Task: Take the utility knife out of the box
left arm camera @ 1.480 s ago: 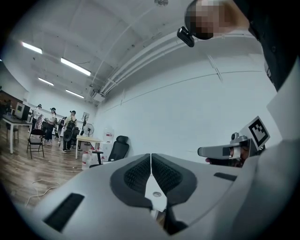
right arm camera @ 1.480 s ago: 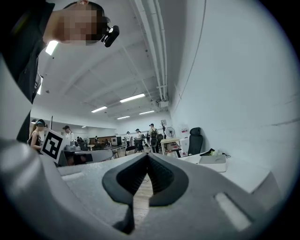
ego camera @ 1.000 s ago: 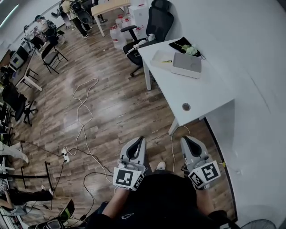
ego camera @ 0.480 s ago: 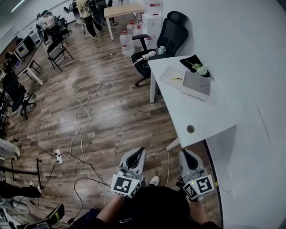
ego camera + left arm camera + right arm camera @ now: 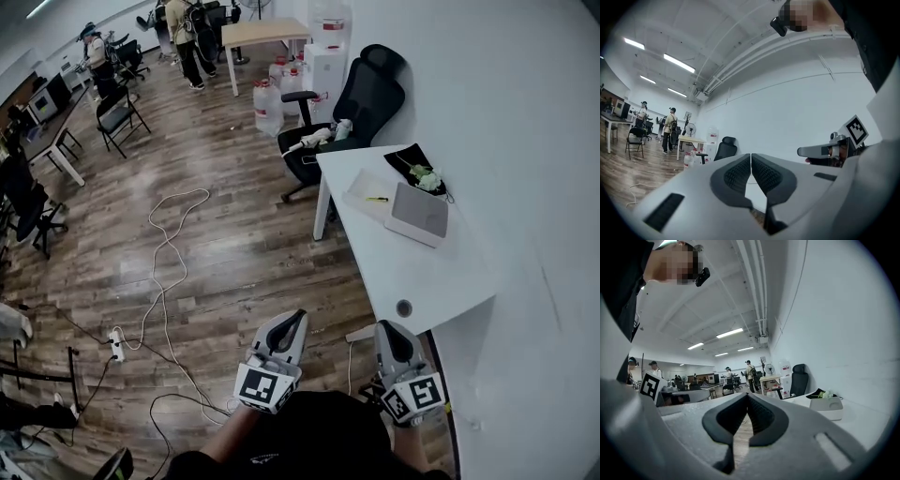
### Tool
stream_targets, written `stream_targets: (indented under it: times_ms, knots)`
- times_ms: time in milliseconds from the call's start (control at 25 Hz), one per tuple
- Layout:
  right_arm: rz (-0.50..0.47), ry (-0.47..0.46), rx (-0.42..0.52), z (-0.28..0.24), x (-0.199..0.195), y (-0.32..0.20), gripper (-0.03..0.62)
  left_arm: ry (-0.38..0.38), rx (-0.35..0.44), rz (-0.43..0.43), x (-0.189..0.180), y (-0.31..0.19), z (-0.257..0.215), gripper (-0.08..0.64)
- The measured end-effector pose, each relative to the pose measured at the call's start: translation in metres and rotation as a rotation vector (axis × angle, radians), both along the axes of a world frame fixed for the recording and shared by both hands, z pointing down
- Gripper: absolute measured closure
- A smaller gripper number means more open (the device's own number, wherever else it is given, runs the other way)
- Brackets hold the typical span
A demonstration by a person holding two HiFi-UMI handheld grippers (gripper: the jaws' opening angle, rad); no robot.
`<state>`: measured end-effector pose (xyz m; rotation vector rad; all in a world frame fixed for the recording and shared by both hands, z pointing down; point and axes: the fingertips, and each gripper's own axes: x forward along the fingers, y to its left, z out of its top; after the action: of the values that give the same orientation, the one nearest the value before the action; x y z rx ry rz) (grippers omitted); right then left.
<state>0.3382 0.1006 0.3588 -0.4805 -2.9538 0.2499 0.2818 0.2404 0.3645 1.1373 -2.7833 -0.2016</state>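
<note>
A white table [image 5: 412, 272] stands against the wall at the right. On it lies a closed grey-white box [image 5: 419, 214], also seen in the right gripper view [image 5: 826, 405]. Beside the box is a shallow clear tray [image 5: 366, 192] with a small yellow item [image 5: 377, 199] in it; I cannot tell what the item is. My left gripper [image 5: 297, 317] and right gripper [image 5: 387, 329] are held low in front of the body, well short of the table. Both are shut with nothing between the jaws. In each gripper view the pads [image 5: 740, 171] [image 5: 759, 416] meet at the tips.
A black bag with flowers [image 5: 417, 169] lies at the table's far end. A black office chair [image 5: 361, 94] stands behind it, with water jugs [image 5: 267, 96] nearby. Cables [image 5: 164, 234] and a power strip [image 5: 116, 343] lie on the wood floor. People stand far off at the back.
The view has shifted: the table and box now sit lower and closer in the head view. Both grippers sit a little lower in the frame and are still shut.
</note>
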Motion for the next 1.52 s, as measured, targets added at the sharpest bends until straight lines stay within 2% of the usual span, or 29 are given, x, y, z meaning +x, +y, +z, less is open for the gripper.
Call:
stream_targets:
  times_ms: [120, 320, 600, 800, 1000, 1240, 1520]
  knots:
    - [0.023, 0.002, 0.004, -0.002, -0.026, 0.004, 0.588, -0.031, 0.028, 0.028, -0.027, 0.002, -0.010, 0.549]
    - [0.059, -0.015, 0.000, -0.007, -0.071, 0.020, 0.588, -0.033, 0.010, 0.058, -0.073, 0.016, -0.008, 0.549]
    - [0.090, -0.011, -0.003, -0.004, -0.130, 0.052, 0.588, -0.080, 0.014, 0.072, -0.134, 0.052, -0.013, 0.549]
    - [0.100, -0.023, -0.007, 0.000, -0.166, 0.077, 0.588, -0.042, -0.010, 0.061, -0.168, 0.084, 0.001, 0.549]
    - [0.080, -0.003, 0.008, 0.007, -0.185, 0.098, 0.588, -0.038, 0.012, 0.066, -0.190, 0.095, 0.006, 0.549]
    - [0.087, 0.014, 0.021, 0.008, -0.201, 0.099, 0.588, -0.026, 0.024, 0.080, -0.205, 0.094, 0.006, 0.549]
    - [0.073, 0.012, 0.012, 0.011, -0.234, 0.083, 0.588, -0.039, 0.015, 0.017, -0.231, 0.100, 0.003, 0.549]
